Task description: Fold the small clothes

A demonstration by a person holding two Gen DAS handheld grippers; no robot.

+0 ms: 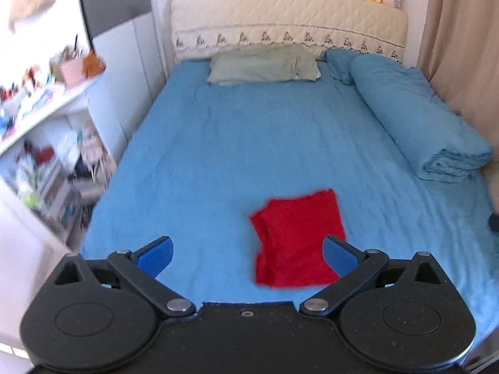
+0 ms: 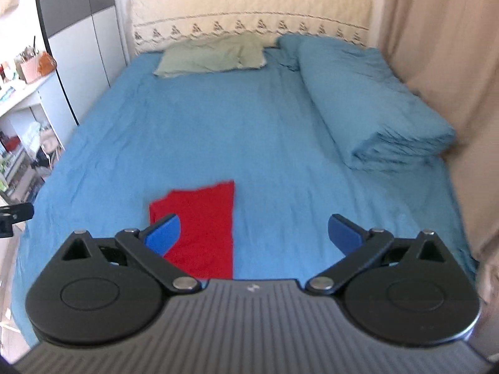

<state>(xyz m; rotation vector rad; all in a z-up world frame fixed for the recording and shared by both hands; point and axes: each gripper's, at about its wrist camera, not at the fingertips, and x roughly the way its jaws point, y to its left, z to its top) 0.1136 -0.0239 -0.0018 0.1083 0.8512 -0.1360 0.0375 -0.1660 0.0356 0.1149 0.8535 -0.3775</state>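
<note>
Red garment sits folded on blue sheet, near edge of bed, long axis running near-to-far. Left gripper and right gripper both spread wide, empty, hanging above it. Garment lies between them, roughly equal reach.

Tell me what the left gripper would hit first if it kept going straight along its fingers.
Probably the blue bedsheet. The open left gripper holds nothing, and the folded red garment lies toward its right finger, not dead ahead. Depth is hard to judge, so the garment's left edge might be brushed.

A small red garment lies folded flat into a rough rectangle near the blue bed's foot.
</note>
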